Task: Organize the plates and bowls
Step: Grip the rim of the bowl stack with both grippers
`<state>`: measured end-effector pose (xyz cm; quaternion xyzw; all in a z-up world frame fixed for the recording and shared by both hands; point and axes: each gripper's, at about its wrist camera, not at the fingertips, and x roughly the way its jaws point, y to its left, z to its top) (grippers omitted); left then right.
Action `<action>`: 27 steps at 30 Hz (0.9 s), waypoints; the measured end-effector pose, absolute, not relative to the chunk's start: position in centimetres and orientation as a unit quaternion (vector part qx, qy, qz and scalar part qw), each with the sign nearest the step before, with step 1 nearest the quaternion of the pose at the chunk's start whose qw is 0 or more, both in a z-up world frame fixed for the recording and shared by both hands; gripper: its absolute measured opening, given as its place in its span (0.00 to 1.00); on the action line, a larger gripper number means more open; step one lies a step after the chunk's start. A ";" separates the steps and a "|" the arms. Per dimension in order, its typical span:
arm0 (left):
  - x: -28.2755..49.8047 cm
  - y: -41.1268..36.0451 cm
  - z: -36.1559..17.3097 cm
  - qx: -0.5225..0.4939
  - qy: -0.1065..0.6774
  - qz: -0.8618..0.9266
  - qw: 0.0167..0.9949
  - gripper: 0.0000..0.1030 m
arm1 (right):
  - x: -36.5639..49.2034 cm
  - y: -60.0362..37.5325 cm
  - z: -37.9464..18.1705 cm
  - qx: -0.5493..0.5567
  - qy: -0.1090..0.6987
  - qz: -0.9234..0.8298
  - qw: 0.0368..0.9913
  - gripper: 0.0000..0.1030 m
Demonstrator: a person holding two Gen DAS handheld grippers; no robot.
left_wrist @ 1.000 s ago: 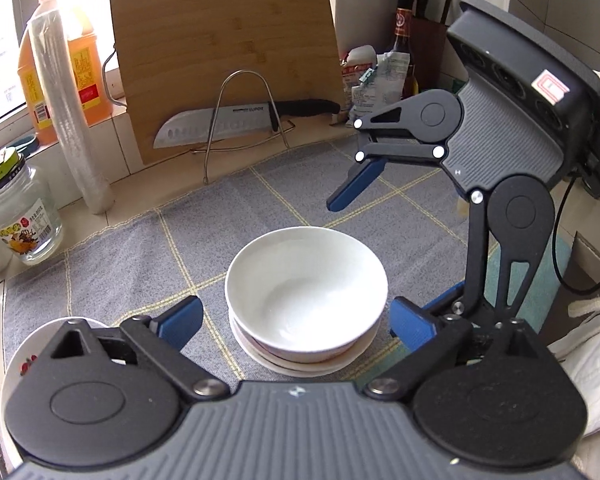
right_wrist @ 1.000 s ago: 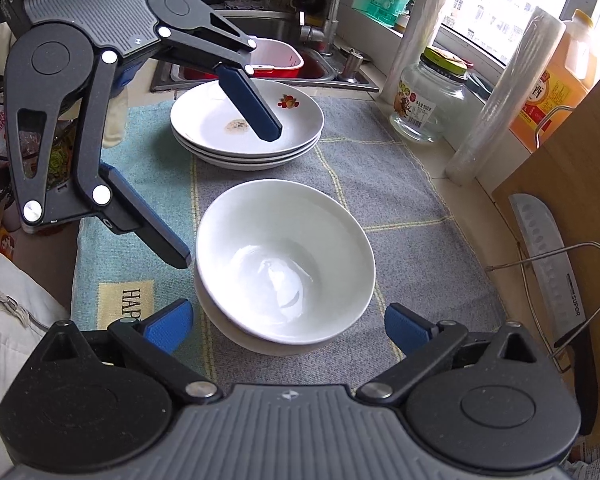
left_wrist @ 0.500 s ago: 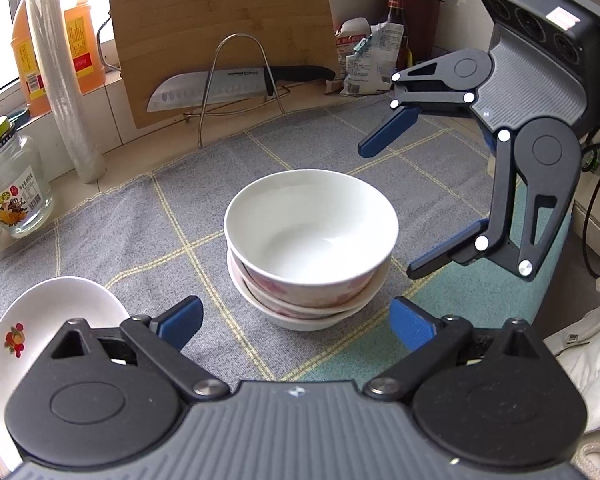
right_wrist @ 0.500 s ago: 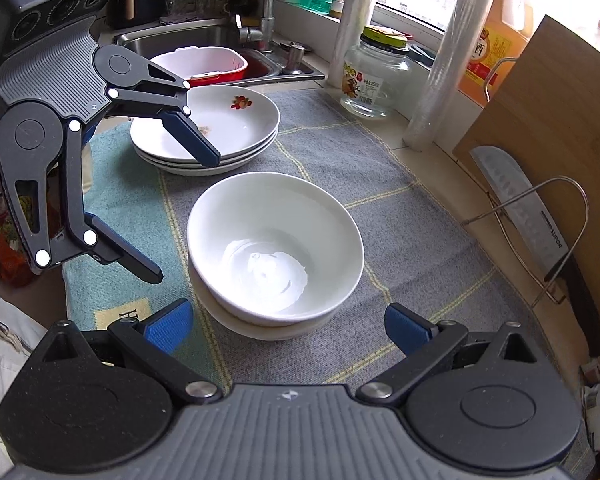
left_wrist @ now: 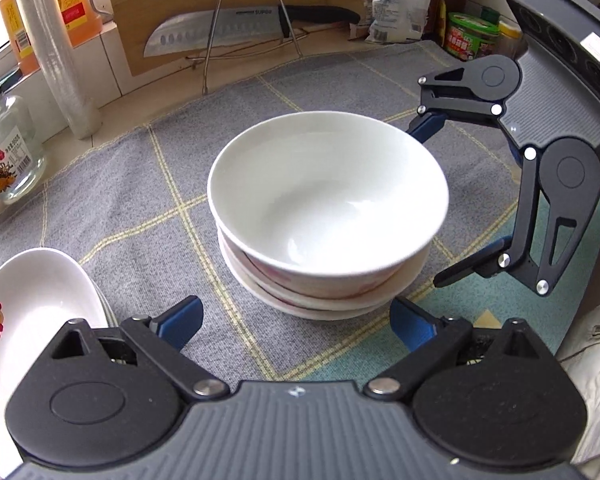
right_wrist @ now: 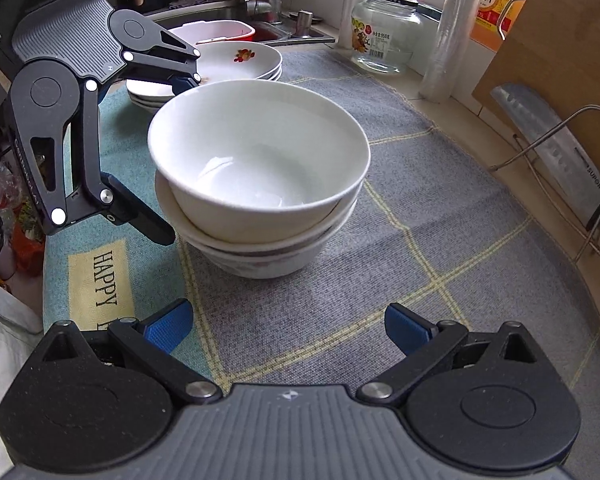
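Looking down at the stack of bowls (left_wrist: 328, 216), you are holding both grippers wide apart, and neither one is gripping anything. Your left gripper (left_wrist: 296, 322) is sitting just in front of the stack. Your right gripper (right_wrist: 288, 326) is sitting back on the other side, a little farther off.

The bowls are resting in the middle of the grey mat (left_wrist: 132, 200). The top bowl (right_wrist: 260, 152) is nested inside the ones below it, but it is leaning a bit. The stack of plates (right_wrist: 236, 60) is waiting nearby, close to the sink (right_wrist: 204, 16).

It looks like you are getting ready to move the bowl stack from both sides. To do that well, go slowly. Put one gripper on each side of the bottom bowl (right_wrist: 268, 260), not the top one, since the top one may slip or tip. Keep both grippers level with each other. Squeeze softly, because the bowls are smooth and hard. Stay away from the knife (left_wrist: 220, 32) on its wire rack (left_wrist: 252, 24) and the glass jar (right_wrist: 384, 36) as you are moving.
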<state>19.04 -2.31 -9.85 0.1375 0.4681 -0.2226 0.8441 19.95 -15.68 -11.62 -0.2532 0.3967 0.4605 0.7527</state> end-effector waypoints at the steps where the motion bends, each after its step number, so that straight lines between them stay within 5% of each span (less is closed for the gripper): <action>1: 19.1 -2.4 -10.0 0.141 0.470 -0.223 0.843 0.96 | 19.9 -15.7 -12.0 -0.251 0.395 0.462 0.754 1.00; 27: 21.8 -1.4 -12.2 0.204 0.464 -0.331 0.796 0.93 | 22.1 -11.7 -13.0 -0.283 0.406 0.483 0.723 1.00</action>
